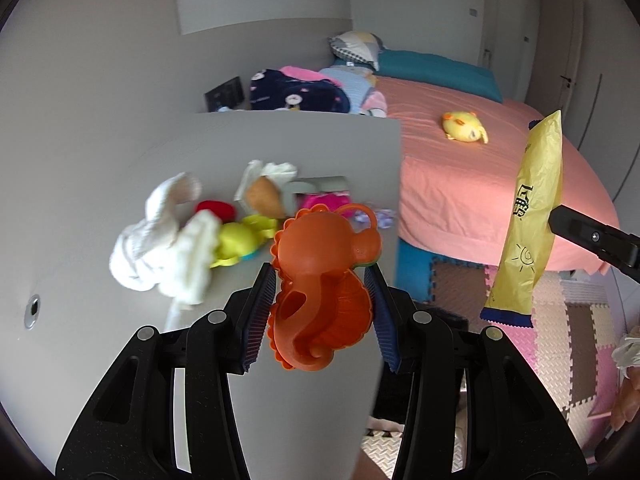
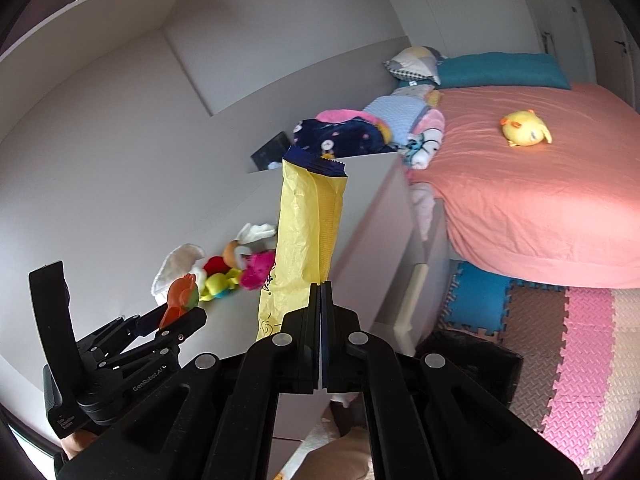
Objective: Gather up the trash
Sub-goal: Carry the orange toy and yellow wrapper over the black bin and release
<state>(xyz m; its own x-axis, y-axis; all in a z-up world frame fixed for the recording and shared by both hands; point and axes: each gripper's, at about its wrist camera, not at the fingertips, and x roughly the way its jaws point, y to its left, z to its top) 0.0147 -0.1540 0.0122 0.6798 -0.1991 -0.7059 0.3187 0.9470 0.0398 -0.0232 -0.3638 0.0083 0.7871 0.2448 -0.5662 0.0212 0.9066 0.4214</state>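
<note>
Left wrist view: your left gripper [image 1: 322, 300] pinches an orange plastic toy [image 1: 320, 280] over the bench [image 1: 100, 168]. The rest of the clutter — white cloth [image 1: 160, 248], yellow-green toy [image 1: 240, 242] — lies toward 11 o'clock, nearer this hand. The yellow wrapper [image 1: 528, 224] hangs at 3 o'clock, long axis near upright; its print is unreadable.

Right wrist view: your right gripper [image 2: 321, 328] is pressed together on the wrapper's lower end, which rises toward 12 o'clock. The left gripper's body at 8 o'clock reads "GenRobot.AI".
</note>
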